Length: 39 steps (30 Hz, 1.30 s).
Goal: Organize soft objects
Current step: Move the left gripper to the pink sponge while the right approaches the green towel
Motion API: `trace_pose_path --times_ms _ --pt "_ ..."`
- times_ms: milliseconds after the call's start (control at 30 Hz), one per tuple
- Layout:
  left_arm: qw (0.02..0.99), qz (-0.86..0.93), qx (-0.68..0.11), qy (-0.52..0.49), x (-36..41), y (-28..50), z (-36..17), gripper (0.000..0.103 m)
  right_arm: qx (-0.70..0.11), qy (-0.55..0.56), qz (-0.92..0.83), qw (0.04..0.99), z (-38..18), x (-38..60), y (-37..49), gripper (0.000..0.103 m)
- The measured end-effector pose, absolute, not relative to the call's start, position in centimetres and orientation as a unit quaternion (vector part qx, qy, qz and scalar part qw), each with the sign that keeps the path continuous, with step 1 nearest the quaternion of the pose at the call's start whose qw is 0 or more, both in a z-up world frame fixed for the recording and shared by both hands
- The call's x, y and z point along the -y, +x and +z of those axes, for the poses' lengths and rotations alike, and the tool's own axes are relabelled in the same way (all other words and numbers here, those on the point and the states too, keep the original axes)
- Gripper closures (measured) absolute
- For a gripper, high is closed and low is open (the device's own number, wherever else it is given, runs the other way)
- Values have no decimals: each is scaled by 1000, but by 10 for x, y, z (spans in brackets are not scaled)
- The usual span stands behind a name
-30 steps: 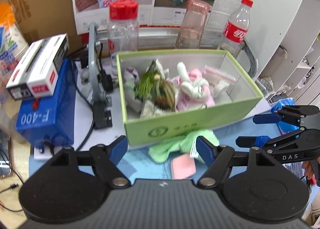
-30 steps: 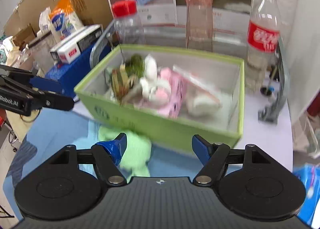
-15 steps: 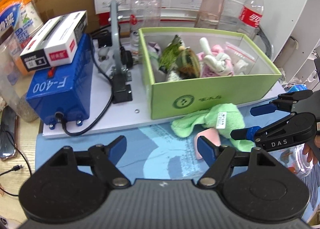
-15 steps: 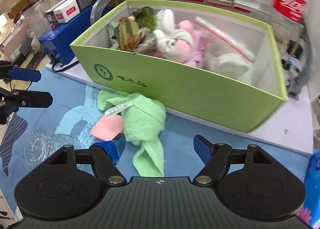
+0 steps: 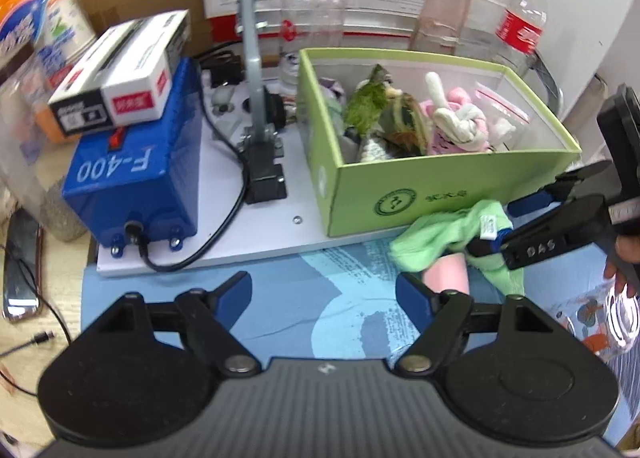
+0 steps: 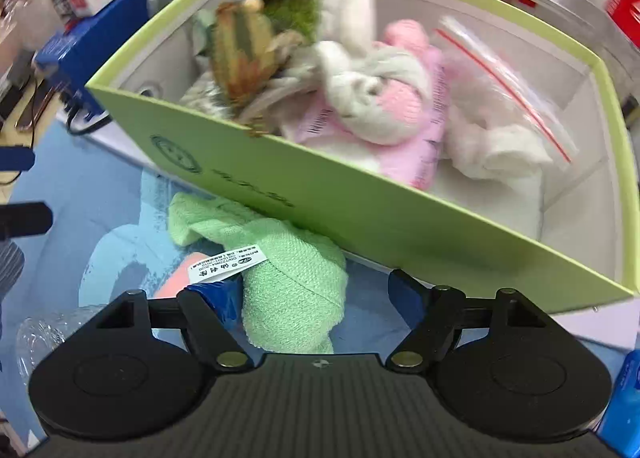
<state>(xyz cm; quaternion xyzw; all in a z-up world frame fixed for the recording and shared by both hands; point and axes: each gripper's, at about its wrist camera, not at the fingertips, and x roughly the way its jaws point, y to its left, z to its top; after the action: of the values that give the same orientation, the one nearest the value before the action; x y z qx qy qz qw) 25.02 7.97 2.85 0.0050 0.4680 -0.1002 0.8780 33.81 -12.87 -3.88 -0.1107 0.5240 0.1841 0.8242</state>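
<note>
- Hand-held gripper on the left [image 5: 322, 282]: jaws standing well apart, nothing between them, hovering over a bare patch of the blue surface [image 5: 168, 286], well short of any soft thing.
- Best kept there, out of the way, or brought across only to pin a trailing corner.
- Green box [image 5: 440, 186]: already holding plush toys, a pink knit and a bagged white cloth; free floor left at its right end.
- Green towel [image 5: 444, 234]: crumpled on the surface just against the box's front wall, white label uppermost, lying over a pink piece [image 5: 446, 272].
- Right hand-held gripper [image 6: 314, 286]: tilted steeply down over the towel, jaws opening, towel bunched between them, pads apparently not pressing yet.
- Step in hand, as judged: picking up the towel for the box.
- Lower until both pads straddle the thick fold, not the label alone; close firmly so no loose tail drags.
- Keep the right finger clear of the box wall while closing.
- Lift straight up, leaving the pink piece behind, then carry over the rim to the free end.
</note>
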Motion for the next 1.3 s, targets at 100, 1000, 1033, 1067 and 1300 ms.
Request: trace_pose_path --times_ms 100,1000,1033,1067,1300 --pt "873 -120 -472 23 -60 256 32 24 -530 -68 170 828 -35 163 335 38" --pt "768 -165 -602 145 40 343 -44 21 -360 60 171 915 13 265 220 37" --pt "773 -151 -599 143 33 343 -43 21 -361 55 172 915 13 264 221 37" --pt "776 -137 -601 138 25 344 -43 22 -364 52 172 914 13 262 223 37" --pt "780 -83 -618 54 -49 356 -44 21 -402 14 187 896 9 239 248 37"
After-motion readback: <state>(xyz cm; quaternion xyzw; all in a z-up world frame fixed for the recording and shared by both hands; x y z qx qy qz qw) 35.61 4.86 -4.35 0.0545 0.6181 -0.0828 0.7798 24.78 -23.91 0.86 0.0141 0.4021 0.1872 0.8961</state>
